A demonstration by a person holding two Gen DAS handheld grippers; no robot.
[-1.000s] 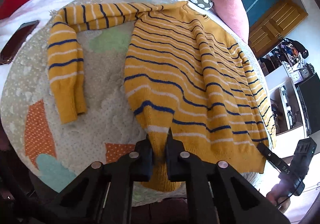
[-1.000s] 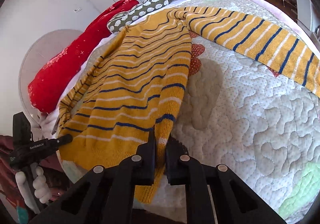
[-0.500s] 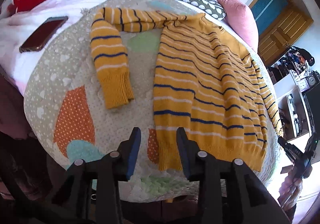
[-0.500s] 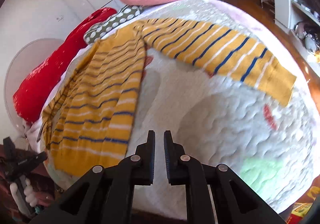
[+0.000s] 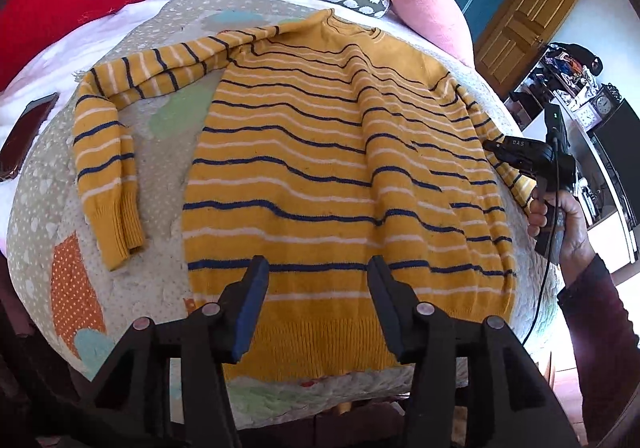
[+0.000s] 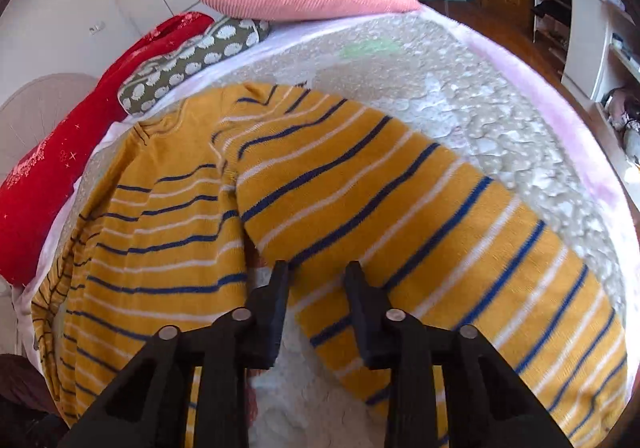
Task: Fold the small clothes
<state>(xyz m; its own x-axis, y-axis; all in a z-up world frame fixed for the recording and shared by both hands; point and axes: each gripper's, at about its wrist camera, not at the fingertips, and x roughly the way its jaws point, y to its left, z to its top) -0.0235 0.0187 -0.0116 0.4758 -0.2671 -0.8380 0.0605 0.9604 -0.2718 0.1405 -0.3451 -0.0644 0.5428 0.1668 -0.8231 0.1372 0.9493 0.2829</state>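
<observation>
The yellow striped sweater (image 5: 340, 176) lies flat on the bed quilt (image 5: 48, 176). Left claw (image 5: 316, 308) hangs apart over its hem; right claw (image 6: 316, 308), just opening, empty over its sleeve (image 6: 420, 232). A shallow pinch could bunch the knit.

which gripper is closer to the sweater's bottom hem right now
Left. The left gripper hangs open just above the sweater's bottom hem. The right gripper is open over the far sleeve.
</observation>
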